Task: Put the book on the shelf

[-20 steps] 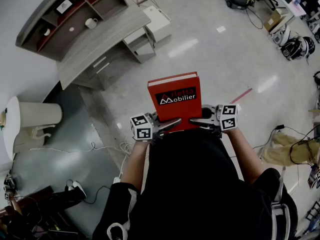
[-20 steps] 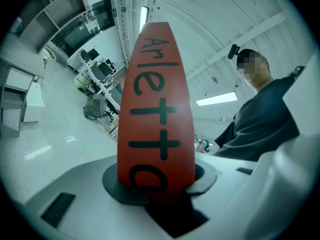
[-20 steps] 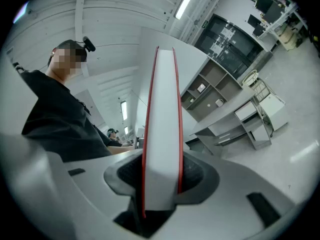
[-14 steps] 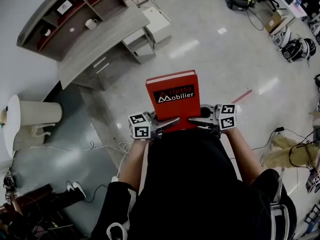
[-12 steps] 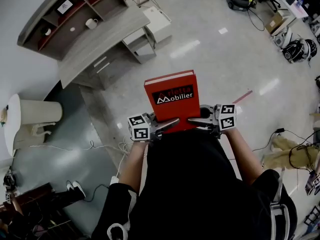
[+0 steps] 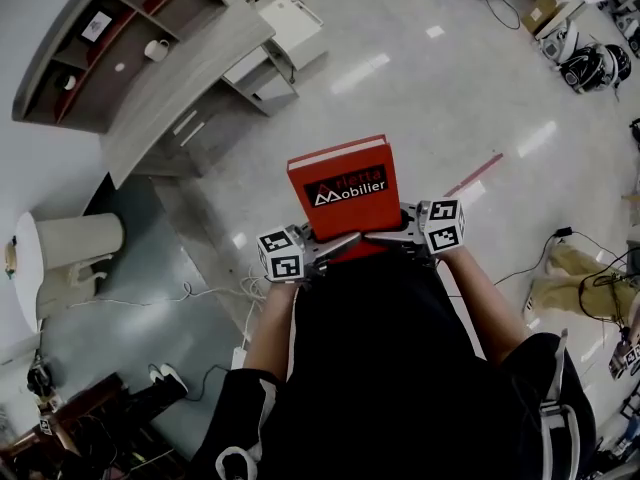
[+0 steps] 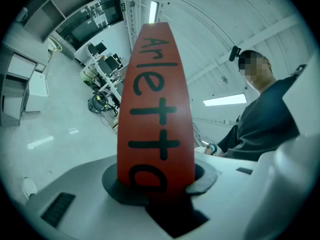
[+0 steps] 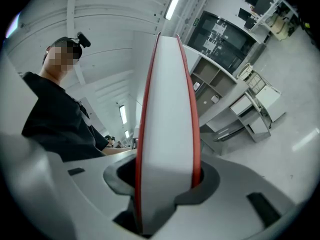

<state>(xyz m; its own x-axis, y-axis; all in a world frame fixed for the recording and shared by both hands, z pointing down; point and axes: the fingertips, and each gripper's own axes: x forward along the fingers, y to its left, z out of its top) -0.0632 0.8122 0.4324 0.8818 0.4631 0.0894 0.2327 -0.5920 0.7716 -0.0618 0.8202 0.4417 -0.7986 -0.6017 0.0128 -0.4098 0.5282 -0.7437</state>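
Book point(image 6: 340, 183) clamped along its near edge by left claw point(image 6: 338, 244) and right claw point(image 6: 384, 236), open floor point(image 6: 430, 98) before shelf point(image 6: 105, 43).

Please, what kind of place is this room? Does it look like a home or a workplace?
Most likely a workplace, perhaps a lab or workshop hall, not a home. It has a wide, glossy floor, a grey desk with an open shelf unit behind it, and equipment standing on the floor at the edge.
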